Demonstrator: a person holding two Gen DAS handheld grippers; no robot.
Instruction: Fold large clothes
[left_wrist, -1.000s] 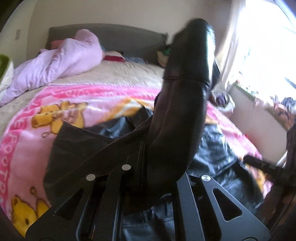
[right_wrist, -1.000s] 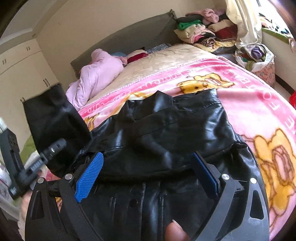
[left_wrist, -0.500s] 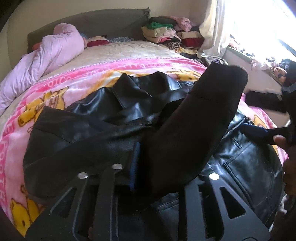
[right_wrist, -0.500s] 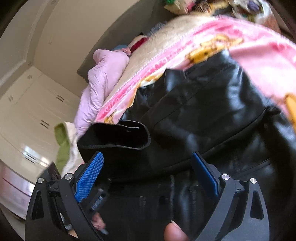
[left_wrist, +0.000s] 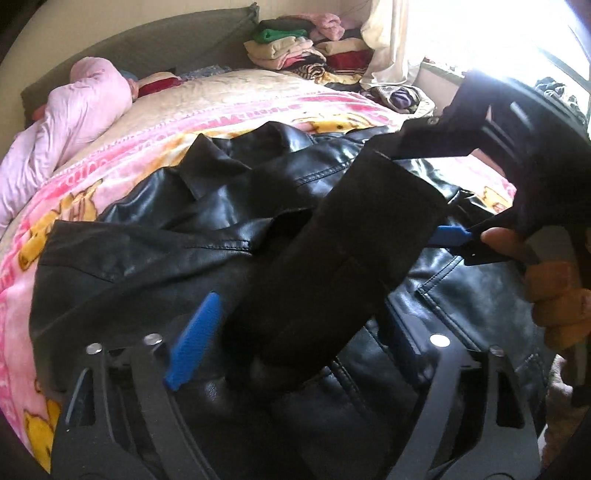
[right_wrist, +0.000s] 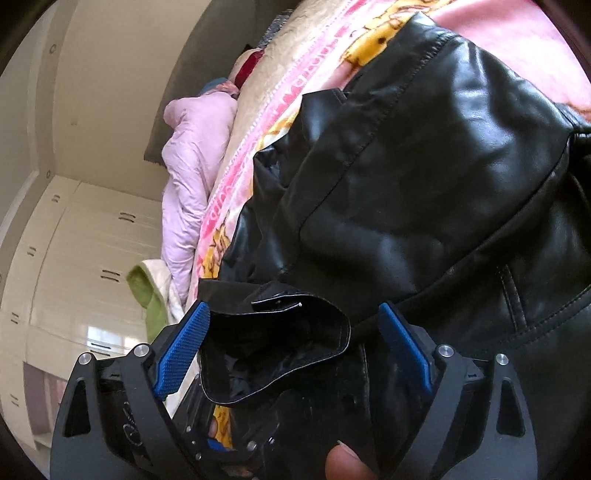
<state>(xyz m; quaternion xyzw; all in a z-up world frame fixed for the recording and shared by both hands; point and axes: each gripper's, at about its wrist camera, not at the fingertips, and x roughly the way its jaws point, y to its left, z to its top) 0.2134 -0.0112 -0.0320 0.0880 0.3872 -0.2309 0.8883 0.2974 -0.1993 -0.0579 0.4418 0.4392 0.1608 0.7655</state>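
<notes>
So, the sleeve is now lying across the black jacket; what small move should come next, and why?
Probably close the right gripper on the sleeve cuff: the cuff sits between its open blue pads, while the left gripper has just been opening and no longer pinches it, above the jacket.

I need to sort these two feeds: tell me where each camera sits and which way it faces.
Left wrist: on the left gripper, looking up the bed over the jacket; its sleeve lies between the just-opened jaws; right gripper and hand show.
Right wrist: on the right gripper, rolled, facing jacket and wardrobe; the cuff lies between open jaws; a fingertip shows.
Shared: jacket, sleeve, pink blanket.
</notes>
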